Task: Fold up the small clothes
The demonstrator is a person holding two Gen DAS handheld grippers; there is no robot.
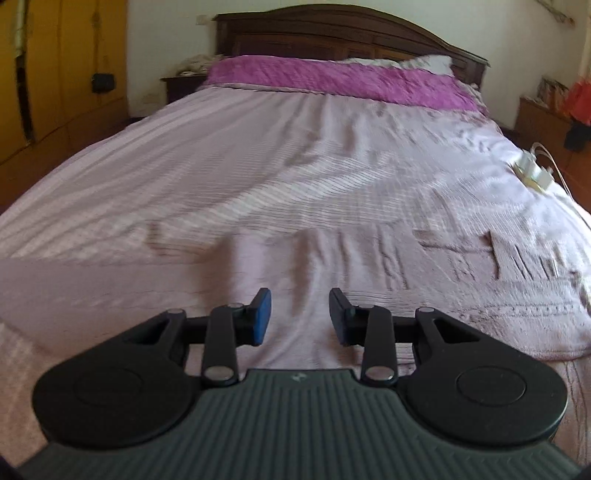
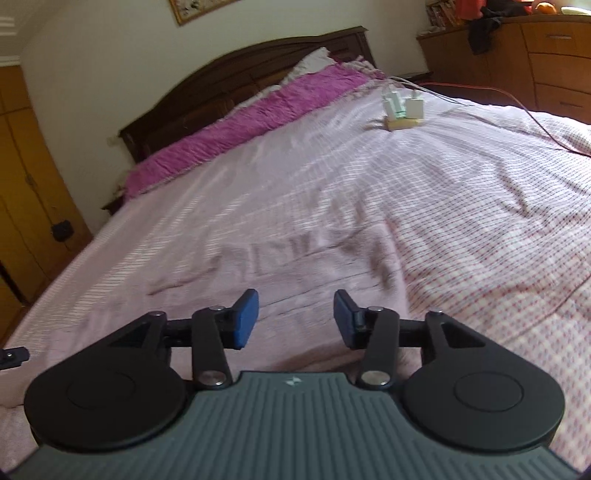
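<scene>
1. Left gripper, bottom centre of the left wrist view: blue-padded fingers spread apart, nothing between them, hovering over the pale pink bedspread.
2. Right gripper, bottom centre of the right wrist view: fingers likewise apart and empty.
3. Small pink garment, lower right of the left wrist view: lying flat on the bedspread, wrinkled, its edge just right of the left gripper; hard to tell from the cover because of blur.
4. Same garment at centre of the right wrist view, just ahead of the fingertips.
5. Magenta blanket across the top, below the dark wooden headboard.
6. White chargers with cables, upper right of the right wrist view, resting on the bedspread.
</scene>
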